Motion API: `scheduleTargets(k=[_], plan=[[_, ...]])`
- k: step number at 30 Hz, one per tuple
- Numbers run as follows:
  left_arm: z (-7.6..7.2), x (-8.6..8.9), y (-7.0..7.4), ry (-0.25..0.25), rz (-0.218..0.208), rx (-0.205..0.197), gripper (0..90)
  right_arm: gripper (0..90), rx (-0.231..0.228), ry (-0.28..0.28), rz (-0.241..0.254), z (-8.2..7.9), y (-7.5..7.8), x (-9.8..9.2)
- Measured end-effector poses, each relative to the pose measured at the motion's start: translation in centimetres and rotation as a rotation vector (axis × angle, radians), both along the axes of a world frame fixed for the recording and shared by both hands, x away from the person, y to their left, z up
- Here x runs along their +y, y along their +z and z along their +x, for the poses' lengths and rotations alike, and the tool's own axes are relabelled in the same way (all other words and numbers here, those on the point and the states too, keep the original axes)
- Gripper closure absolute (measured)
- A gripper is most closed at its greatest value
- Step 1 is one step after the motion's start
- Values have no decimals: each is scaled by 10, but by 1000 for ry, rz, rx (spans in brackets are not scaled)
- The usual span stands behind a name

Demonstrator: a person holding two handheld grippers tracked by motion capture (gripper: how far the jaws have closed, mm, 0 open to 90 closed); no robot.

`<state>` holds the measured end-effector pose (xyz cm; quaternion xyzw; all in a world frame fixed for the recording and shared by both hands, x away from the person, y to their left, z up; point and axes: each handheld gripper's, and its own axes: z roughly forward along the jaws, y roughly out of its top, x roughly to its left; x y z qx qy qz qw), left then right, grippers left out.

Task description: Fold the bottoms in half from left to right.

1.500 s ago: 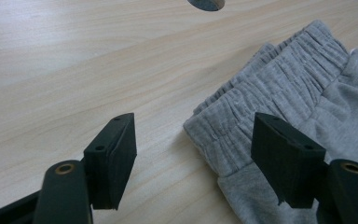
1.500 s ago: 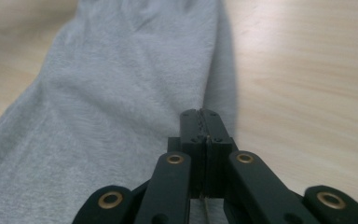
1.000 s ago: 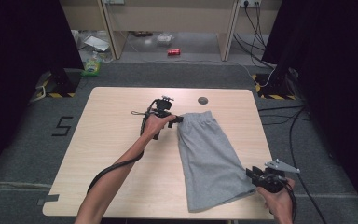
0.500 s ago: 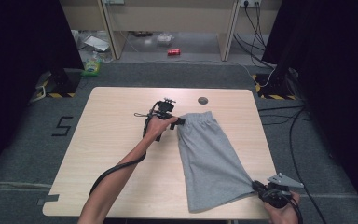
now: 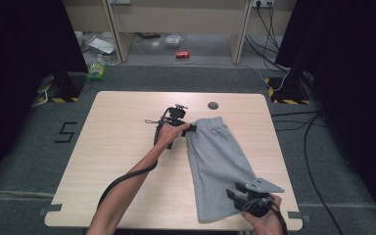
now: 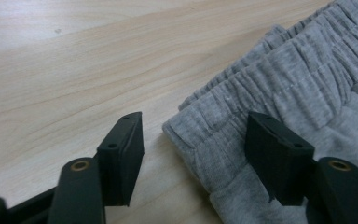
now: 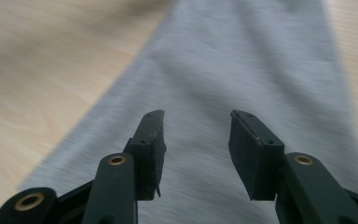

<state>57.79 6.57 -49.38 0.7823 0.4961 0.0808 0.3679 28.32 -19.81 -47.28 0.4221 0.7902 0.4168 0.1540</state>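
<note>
Grey shorts [image 5: 219, 159] lie flat on the table [image 5: 122, 147], no legible label.

My jaws are closing in, straddling the elastic waistband corner of the grey shorts [image 6: 279, 93] lying on the wooden tabletop [image 6: 74, 60], pads not yet touching.

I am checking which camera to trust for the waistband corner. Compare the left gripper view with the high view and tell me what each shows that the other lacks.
Left gripper view alone: the gathered ribbing of the elastic waistband, and the left gripper closing, jaws straddling its corner, pads not yet pressing.

High view alone: the folded grey fabric shorts lying full length on the light wooden table, the right gripper over their near hem, its jaws opening, and a small dark round disc.

Both: shorts, tabletop, left gripper.
</note>
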Motion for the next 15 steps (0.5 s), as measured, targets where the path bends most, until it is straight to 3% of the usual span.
scheduleTargets(k=[1,6,11,15], plan=[[1,-2,0,0,4,-4,388,550,0,0,0,0,0,0],[6,-13,-2,-5,27,-27,466,548,27,107,-12,-2,-7,37],[6,-15,-1,-3,34,-34,462,540,42,131,-17,-1,-12,48],[5,-8,1,7,20,-30,401,536,46,140,-9,-3,-14,55]])
